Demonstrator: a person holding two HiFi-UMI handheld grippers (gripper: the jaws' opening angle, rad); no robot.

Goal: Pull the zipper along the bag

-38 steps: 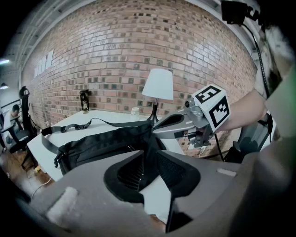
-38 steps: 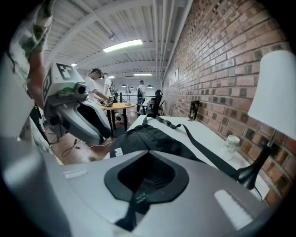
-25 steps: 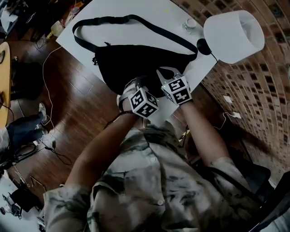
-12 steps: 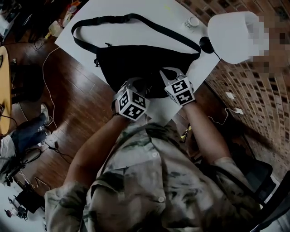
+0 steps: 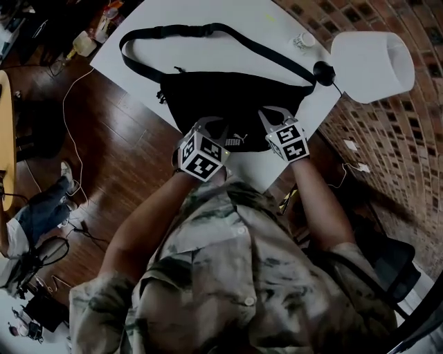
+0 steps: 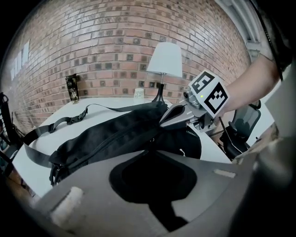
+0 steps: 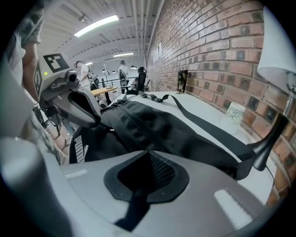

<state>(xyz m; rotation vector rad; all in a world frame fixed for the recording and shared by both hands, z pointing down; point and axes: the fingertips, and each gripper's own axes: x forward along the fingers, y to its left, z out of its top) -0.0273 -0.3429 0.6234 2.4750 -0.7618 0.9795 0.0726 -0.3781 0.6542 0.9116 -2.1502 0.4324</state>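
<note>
A black waist bag (image 5: 228,104) lies on the white table (image 5: 228,14), its strap (image 5: 208,31) looped toward the far side. A zipper line (image 6: 106,139) runs along the bag's top. My left gripper (image 5: 210,124) sits at the bag's near edge, jaws shut with black bag fabric at their tip (image 6: 149,150). Whether the zipper pull is between the pads is hidden. My right gripper (image 5: 266,114) is a little to its right, shut on the bag's fabric (image 7: 148,151). In the left gripper view the right gripper (image 6: 164,124) pinches the bag's upper edge.
A white lamp (image 5: 374,66) with a black base (image 5: 323,72) stands at the table's far right by a small cup (image 5: 302,41). A dark can (image 6: 72,88) stands against the brick wall. Wood floor with cables (image 5: 69,104) lies left; a chair (image 5: 387,263) is at right.
My left gripper has shifted left along the bag's near edge. The right gripper has stayed where it was on the bag.
</note>
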